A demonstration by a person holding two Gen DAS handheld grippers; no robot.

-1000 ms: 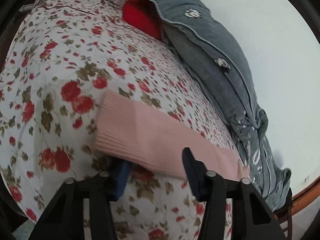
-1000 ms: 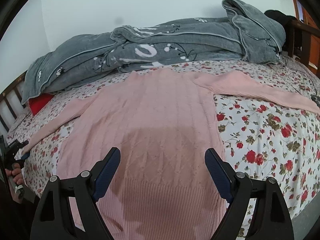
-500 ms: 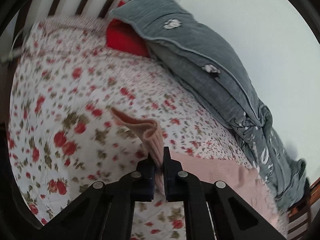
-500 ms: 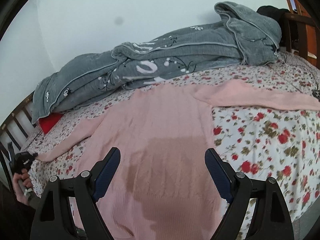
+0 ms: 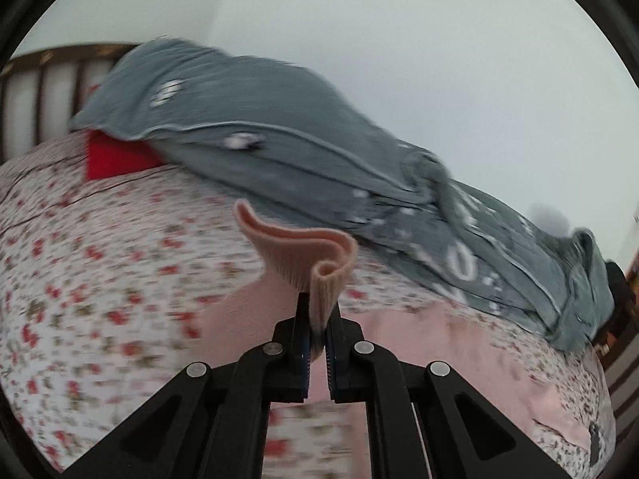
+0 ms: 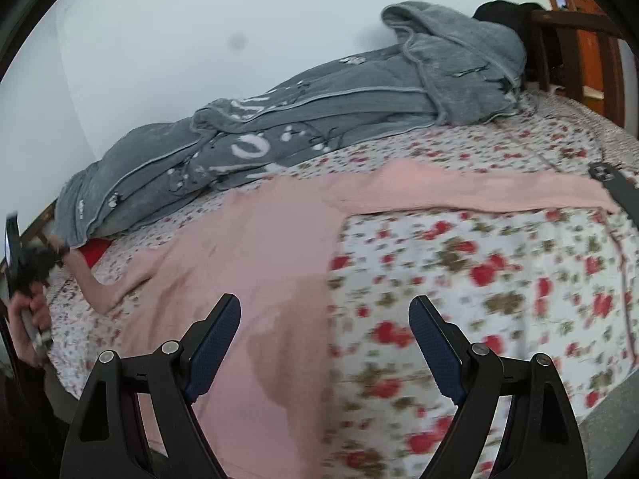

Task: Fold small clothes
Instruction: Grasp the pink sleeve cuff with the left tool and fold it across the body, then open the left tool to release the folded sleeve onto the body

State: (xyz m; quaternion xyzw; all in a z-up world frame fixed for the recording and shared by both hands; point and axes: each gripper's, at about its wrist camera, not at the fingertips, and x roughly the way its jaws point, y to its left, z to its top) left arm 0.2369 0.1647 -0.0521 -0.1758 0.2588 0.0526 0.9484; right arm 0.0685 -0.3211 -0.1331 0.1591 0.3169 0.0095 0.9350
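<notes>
While the left hand-held gripper pinches the pink sweater's sleeve cuff above the bed, the right hand-held gripper hovers open; next, carry the sleeve across the body.

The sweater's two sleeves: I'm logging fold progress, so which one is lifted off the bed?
The sleeve on the headboard side, its cuff pinched in the left gripper. The other sleeve lies flat across the floral sheet.

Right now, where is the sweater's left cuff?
The cuff is pinched in the left gripper, lifted off the floral bedsheet, just in front of the grey blanket.
</notes>
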